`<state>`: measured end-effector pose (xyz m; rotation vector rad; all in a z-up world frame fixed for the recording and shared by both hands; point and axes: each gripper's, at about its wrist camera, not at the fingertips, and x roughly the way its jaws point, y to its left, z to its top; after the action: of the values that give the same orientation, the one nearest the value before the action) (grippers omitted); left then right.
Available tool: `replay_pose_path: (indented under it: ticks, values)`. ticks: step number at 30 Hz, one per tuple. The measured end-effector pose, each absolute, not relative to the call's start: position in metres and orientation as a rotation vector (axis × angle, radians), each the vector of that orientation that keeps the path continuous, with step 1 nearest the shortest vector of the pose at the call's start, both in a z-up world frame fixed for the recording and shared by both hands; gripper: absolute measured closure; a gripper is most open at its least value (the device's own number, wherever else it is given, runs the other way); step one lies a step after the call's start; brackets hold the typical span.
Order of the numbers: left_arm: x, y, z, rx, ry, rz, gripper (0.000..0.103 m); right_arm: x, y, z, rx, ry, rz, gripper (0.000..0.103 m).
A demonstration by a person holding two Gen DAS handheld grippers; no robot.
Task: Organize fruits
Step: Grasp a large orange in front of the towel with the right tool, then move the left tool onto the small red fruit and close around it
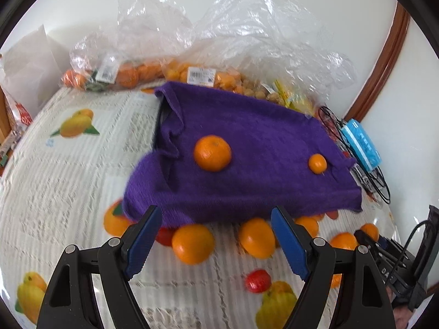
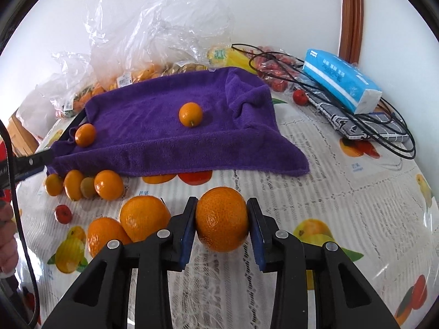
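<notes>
A purple towel (image 1: 247, 150) (image 2: 164, 126) covers a raised tray on the table. Two mandarins lie on it, a larger one (image 1: 212, 152) (image 2: 85, 135) and a smaller one (image 1: 317, 163) (image 2: 190, 114). My right gripper (image 2: 221, 219) is shut on a mandarin (image 2: 221, 218), blue pads pressing both its sides, just in front of the towel. Two more mandarins (image 2: 144, 216) (image 2: 105, 235) sit left of it. My left gripper (image 1: 216, 213) stands open at the towel's near edge with nothing between its fingers; loose mandarins (image 1: 193, 243) (image 1: 257, 238) lie below it.
Crumpled plastic bags of fruit (image 1: 192, 74) (image 2: 131, 76) line the back wall. A blue tissue pack (image 2: 343, 82) and black cables (image 2: 384, 131) lie at the right. Small mandarins (image 2: 109, 184) and a red fruit (image 2: 63, 213) sit on the fruit-print tablecloth (image 2: 329, 192).
</notes>
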<state>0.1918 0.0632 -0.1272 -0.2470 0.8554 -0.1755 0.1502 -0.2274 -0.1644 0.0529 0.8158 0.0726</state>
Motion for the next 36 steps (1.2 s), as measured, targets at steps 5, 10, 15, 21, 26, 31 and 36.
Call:
replay_pose_path:
  ticks: [5,10,15,21,26,31,36]
  values:
    - [0.173,0.046,-0.137,-0.210,0.876,-0.193,0.023,0.142,-0.229,-0.165,0.045,0.810,0.079,0.067]
    - [0.155,0.034,-0.147,-0.175,0.899,-0.197,0.024,0.133,-0.229,-0.166,0.046,0.803,0.094,0.067]
    - [0.151,0.023,-0.155,-0.154,0.910,-0.188,0.033,0.128,-0.230,-0.170,0.045,0.811,0.097,0.067]
    - [0.150,0.012,-0.160,-0.124,0.902,-0.171,0.058,0.124,-0.233,-0.173,0.051,0.824,0.101,0.067]
    - [0.149,0.008,-0.160,-0.121,0.900,-0.186,0.076,0.124,-0.235,-0.175,0.055,0.831,0.099,0.067]
    - [0.147,0.004,-0.160,-0.097,0.895,-0.186,0.079,0.124,-0.234,-0.175,0.056,0.828,0.104,0.067]
    - [0.147,0.006,-0.158,-0.112,0.892,-0.186,0.079,0.122,-0.232,-0.171,0.049,0.815,0.112,0.067]
